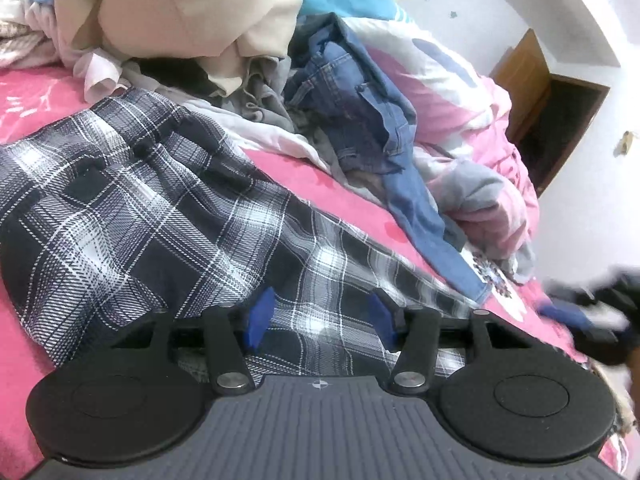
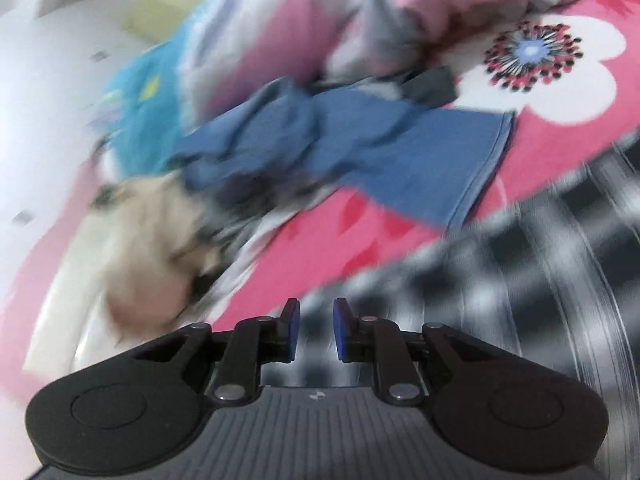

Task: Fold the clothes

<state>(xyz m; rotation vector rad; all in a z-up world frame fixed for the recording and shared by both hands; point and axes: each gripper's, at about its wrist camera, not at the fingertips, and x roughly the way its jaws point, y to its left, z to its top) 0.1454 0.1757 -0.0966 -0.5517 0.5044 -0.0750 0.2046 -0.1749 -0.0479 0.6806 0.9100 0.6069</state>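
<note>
Plaid garment [image 1: 168, 208] beneath parted, empty left gripper [image 1: 320, 318]; right gripper [image 2: 316, 330] narrowly parted, seemingly empty.

From the left wrist view we see the shirt [image 1: 160, 200] spread on the bed [image 1: 40, 92] from nine o'clock to the centre. The jeans [image 1: 360, 120] lie at one o'clock, beside the quilt [image 1: 460, 92] at two. A heap of clothes [image 1: 180, 12] sits behind the shirt at eleven o'clock.
</note>
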